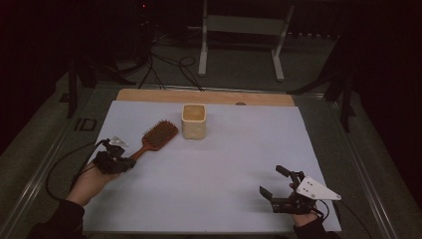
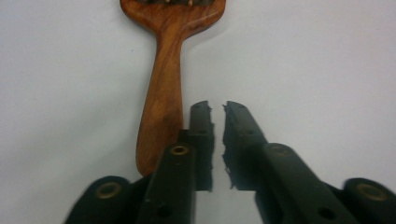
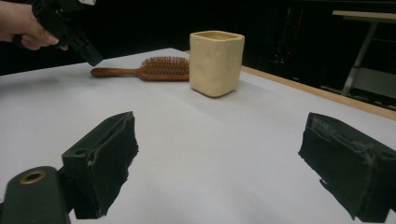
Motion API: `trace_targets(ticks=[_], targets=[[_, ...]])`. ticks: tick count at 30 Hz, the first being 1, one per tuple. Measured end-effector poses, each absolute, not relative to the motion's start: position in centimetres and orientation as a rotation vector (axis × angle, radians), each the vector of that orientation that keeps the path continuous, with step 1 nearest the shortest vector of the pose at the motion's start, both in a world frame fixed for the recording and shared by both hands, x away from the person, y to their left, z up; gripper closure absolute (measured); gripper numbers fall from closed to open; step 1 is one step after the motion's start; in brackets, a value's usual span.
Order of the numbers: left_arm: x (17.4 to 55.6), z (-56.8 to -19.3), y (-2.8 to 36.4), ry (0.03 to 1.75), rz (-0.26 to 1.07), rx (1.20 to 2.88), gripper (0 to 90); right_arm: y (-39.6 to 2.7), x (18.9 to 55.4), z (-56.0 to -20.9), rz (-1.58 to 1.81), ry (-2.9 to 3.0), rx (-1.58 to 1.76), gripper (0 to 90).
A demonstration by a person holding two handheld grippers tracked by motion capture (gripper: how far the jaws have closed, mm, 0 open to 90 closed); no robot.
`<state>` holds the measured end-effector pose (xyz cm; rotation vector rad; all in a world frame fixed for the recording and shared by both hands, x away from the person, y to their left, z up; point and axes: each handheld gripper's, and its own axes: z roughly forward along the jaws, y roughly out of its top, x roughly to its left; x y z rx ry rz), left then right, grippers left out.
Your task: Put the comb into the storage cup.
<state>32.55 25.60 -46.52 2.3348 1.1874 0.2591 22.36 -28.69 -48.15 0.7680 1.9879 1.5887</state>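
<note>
A wooden hairbrush (image 1: 158, 135) lies bristles up on the white sheet, its handle pointing toward the left front. My left gripper (image 1: 133, 162) hovers at the end of that handle. In the left gripper view the jaws (image 2: 217, 107) stand a narrow gap apart with nothing between them, and the brush handle (image 2: 163, 93) lies just to their left on the sheet. A cream square cup (image 1: 194, 121) stands upright to the right of the brush head. My right gripper (image 1: 271, 180) rests near the front right, wide open (image 3: 219, 154) and pointed toward the cup (image 3: 215, 63) and brush (image 3: 154, 69).
The white sheet (image 1: 224, 164) covers most of the table, with a bare wooden strip (image 1: 199, 96) along the far edge. Beyond the table, a white metal stand (image 1: 239, 30) and black cables (image 1: 169, 64) sit on the dark floor.
</note>
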Motion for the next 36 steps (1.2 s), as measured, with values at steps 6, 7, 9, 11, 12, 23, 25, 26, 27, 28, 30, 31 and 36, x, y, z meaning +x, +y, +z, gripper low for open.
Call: trace_targets(ticks=[6, 7, 9, 11, 12, 23, 25, 26, 27, 28, 30, 31, 36], targets=[[32.9, -46.1, 25.4, 1.149, 0.218, 2.392, 57.8, -28.6, 22.4, -48.2, 1.59, 1.992, 0.763, 10.3], [33.0, -46.1, 25.3, 1.13, 0.218, 2.4, 53.6, -28.6, 22.4, -48.2, 1.59, 1.991, 0.76, 10.4], [33.3, -46.1, 25.2, 1.12, 0.203, 2.384, 47.0, -28.6, 22.4, -48.2, 1.592, 1.993, 0.767, 10.4], [33.4, -46.2, 25.2, 1.112, 0.192, 2.384, 37.4, -28.6, 22.4, -48.2, 1.593, 1.995, 0.771, 10.3], [33.6, -46.2, 25.1, 1.112, 0.186, 2.388, 37.4, -28.6, 22.4, -48.2, 1.592, 1.996, 0.77, 10.3], [35.4, -45.8, 24.0, 1.079, 0.215, 2.443, 10.1, -28.5, 22.4, -48.2, 1.591, 2.0, 0.758, 10.4], [35.7, -45.8, 23.8, 1.073, 0.219, 2.448, 7.9, -28.5, 22.4, -48.2, 1.592, 2.002, 0.758, 10.4], [35.8, -45.7, 23.8, 1.064, 0.207, 2.456, 6.1, -28.5, 22.4, -48.2, 1.593, 2.002, 0.76, 10.4], [35.9, -45.8, 23.7, 1.06, 0.212, 2.457, 5.4, -28.5, 22.4, -48.3, 1.594, 2.002, 0.761, 10.4], [36.1, -45.8, 23.7, 1.053, 0.205, 2.461, 4.1, -28.5, 22.4, -48.2, 1.592, 2.003, 0.759, 10.4], [36.5, -45.9, 23.5, 1.061, 0.206, 2.476, 0.6, -28.4, 22.4, -48.2, 1.59, 2.003, 0.757, 10.4], [36.6, -45.9, 23.5, 1.065, 0.209, 2.48, 0.6, -28.4, 22.4, -48.3, 1.592, 2.002, 0.758, 10.4], [37.5, -46.2, 23.4, 1.073, 0.193, 2.505, 0.0, -28.4, 22.4, -48.3, 1.591, 2.002, 0.756, 10.4]])
